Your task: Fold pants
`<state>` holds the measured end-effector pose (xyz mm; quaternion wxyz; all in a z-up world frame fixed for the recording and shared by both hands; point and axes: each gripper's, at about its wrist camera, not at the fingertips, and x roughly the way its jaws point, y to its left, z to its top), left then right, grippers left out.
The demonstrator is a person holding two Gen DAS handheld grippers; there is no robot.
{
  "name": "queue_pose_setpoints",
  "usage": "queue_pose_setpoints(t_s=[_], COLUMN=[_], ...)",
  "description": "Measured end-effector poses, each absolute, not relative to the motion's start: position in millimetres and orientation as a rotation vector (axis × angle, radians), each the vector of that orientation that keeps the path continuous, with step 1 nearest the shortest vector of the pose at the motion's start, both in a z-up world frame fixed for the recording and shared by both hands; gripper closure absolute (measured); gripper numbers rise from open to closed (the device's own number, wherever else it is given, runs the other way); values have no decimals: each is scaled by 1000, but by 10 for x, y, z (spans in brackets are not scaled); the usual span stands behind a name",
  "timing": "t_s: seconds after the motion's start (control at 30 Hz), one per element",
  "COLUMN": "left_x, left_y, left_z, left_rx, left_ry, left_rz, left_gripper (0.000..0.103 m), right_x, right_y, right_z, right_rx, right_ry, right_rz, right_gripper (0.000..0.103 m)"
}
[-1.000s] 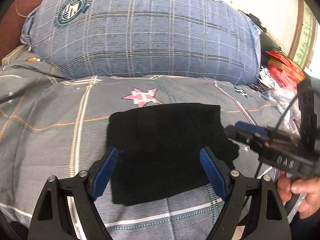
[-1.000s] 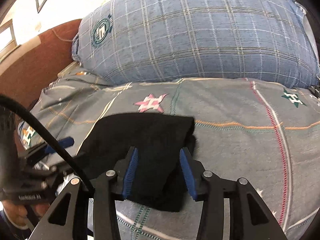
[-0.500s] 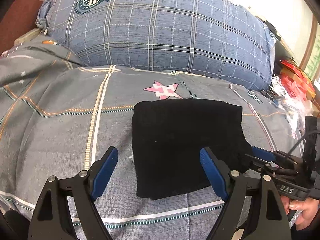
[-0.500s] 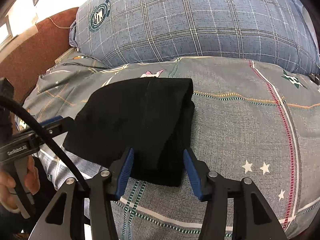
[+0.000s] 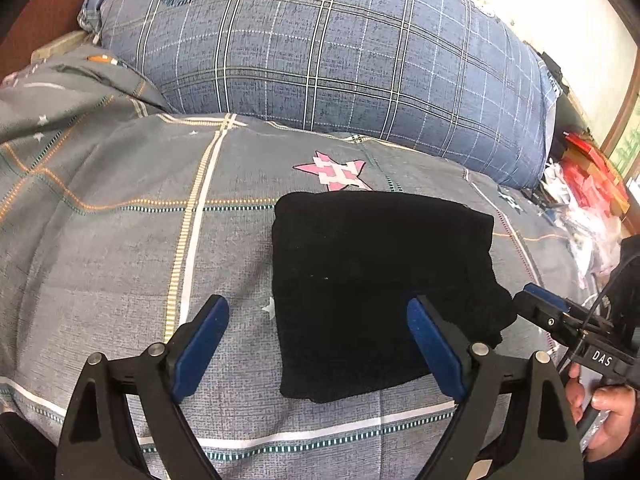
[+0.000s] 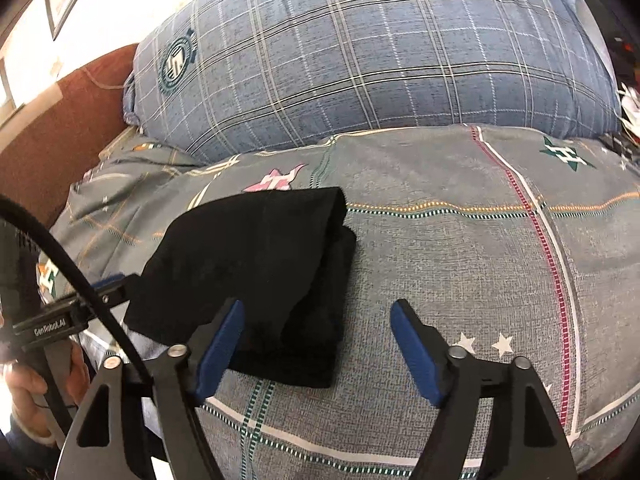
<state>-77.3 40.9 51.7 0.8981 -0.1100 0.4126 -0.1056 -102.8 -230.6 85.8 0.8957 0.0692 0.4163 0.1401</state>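
Pants (image 5: 380, 280) folded into a black bundle on the grey patterned bedspread (image 5: 120, 240), both of my grippers spread and holding nothing.

I see the left gripper (image 5: 318, 344) with its jaws opening wide over the bundle's near left edge, its blue pads clear of the cloth. My right gripper (image 6: 316, 344) is opening too, with the bundle's near right corner lying by its left pad but not pinched. The pants sit just below the pink star print (image 5: 340, 170), in front of the big blue plaid pillow (image 5: 320, 60). A hand (image 5: 608, 416) shows at the right edge of the left view.
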Motion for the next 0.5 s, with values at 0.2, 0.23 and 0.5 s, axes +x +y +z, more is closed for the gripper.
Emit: queue_pose_setpoints(t_s=[0.2,0.23,0.5], left_x=[-695,-680,-591], left_y=[518,540,599], left_z=[445,432,321], left_rx=[-302,-318,-367], left_ry=[882,889,914], left_rz=[-226,-230,-237], left_gripper=[12,12,11], right_x=[-907,-869,-721], right_y=[-2294,-2285,-2237], right_z=[791,761,581], right_rx=[178,183,232], right_ry=[890,902,940], right_rz=[331,335,365], right_gripper=[15,15,15])
